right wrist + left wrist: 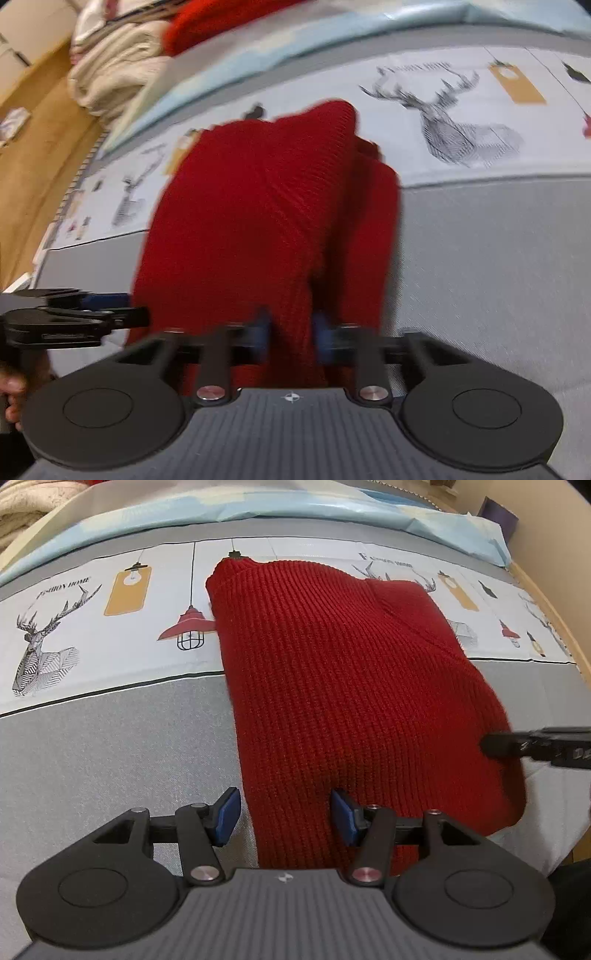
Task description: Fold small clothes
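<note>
A red ribbed knit garment (343,679) lies on the bed, folded lengthwise into a long strip. My left gripper (284,818) is open at its near left edge, one blue pad on the grey sheet and one over the knit. My right gripper (291,336) is shut on a raised fold of the red garment (258,206) at its near end. The right gripper's dark tip also shows in the left wrist view (517,744) at the garment's right edge. The left gripper shows in the right wrist view (85,314) at the left.
The bed sheet (110,738) is grey with a white band of deer and lamp prints. A light blue cover (332,506) lies behind. Cream blankets (114,70) and another red item (221,18) are piled at the far left. Wooden floor (33,147) runs beside the bed.
</note>
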{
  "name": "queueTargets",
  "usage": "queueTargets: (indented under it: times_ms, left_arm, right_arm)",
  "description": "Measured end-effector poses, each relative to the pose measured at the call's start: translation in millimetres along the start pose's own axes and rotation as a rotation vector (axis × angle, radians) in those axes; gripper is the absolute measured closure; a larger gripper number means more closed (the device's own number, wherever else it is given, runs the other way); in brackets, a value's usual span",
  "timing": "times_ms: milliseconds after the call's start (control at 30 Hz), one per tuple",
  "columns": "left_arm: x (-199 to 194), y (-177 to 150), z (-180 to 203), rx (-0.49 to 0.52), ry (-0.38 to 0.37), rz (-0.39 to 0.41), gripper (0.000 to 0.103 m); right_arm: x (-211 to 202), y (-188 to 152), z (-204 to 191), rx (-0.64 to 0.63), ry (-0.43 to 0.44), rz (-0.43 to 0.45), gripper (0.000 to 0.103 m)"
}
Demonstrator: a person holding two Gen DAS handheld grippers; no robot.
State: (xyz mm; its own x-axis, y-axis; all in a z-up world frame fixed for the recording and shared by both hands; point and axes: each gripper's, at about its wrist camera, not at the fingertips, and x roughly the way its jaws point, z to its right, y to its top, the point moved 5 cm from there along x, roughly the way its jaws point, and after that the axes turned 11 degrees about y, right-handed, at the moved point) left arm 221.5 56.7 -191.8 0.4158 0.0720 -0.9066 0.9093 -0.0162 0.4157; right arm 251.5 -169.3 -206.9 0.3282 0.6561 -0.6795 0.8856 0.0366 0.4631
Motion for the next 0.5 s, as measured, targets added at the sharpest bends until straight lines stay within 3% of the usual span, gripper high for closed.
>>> queueTargets:
  times_ms: [133,300,500]
  left_arm:
    - [-3,1,0,-0.013,-0.016,0.012,0.039]
    - [0,-2,4,0.015,0.007,-0.009,0.038]
    - [-3,0,0,0.003,-0.005,-0.001,0.038]
  right_arm:
    - [-22,11,-5,-0.009,0.011,0.105,0.086]
    - [4,-2,7,-0.018,-0.071,-0.044,0.079]
    - [-3,-2,9,0.024,-0.062,-0.004,0.068]
